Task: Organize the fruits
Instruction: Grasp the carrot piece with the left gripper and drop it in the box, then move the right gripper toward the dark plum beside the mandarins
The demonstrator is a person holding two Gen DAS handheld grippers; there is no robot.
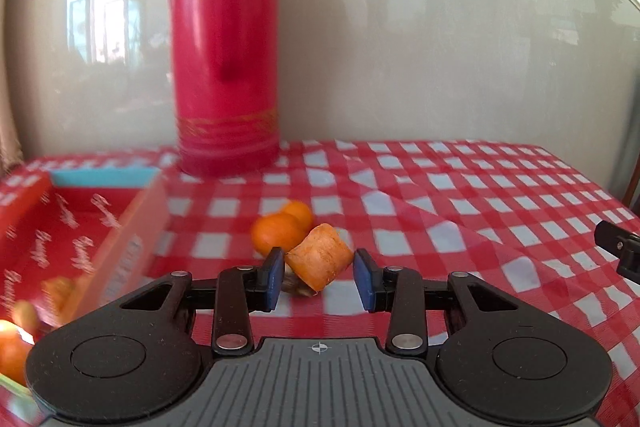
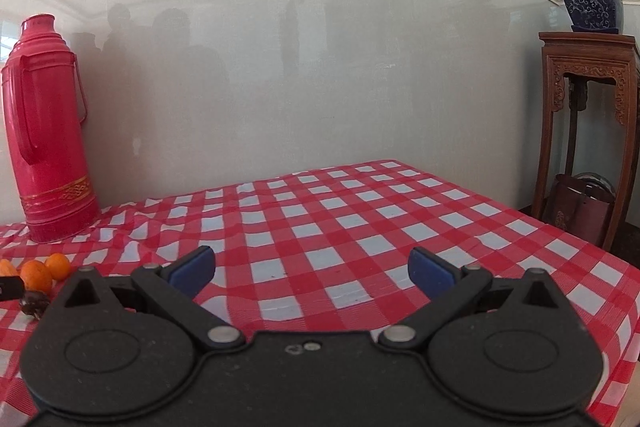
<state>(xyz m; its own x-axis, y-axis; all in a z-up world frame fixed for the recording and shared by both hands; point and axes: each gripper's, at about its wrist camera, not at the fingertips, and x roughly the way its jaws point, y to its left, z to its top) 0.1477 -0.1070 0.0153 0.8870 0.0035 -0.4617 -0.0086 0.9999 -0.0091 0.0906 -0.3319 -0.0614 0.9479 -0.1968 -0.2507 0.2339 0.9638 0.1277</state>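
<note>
Red-and-white checked cloth [image 1: 460, 195] covers the table, rumpled into ridges near the middle, with a pale glossy wall behind that mirrors a window and dim figures. At the far left of the left wrist view sits a red printed box [image 1: 60, 227], open-topped, with a few orange fruits [image 1: 16, 343] blurred at its near corner. Behind it stands a tall red thermos [image 1: 226, 47]. Two small oranges [image 1: 280, 229] lie touching on the cloth, and just in front of them the left gripper [image 1: 320, 273] is narrowed around an orange chunk of fruit [image 1: 320, 255], tilted and apparently lifted clear. The left pad looks to be touching the chunk; a thin gap seems to show at the right pad, so the hold may be light. A small dark thing [image 1: 298, 287] lies beneath. The likely risk is that the tilted chunk slips or rotates out on the way to the box, or clips the box's near wall. Further right, the right gripper [image 2: 312, 273] hangs wide and empty over bare cloth. A carved wooden stand [image 2: 586, 107] with a blue potted plant [image 2: 592, 3] stands beyond the table's right edge.
</note>
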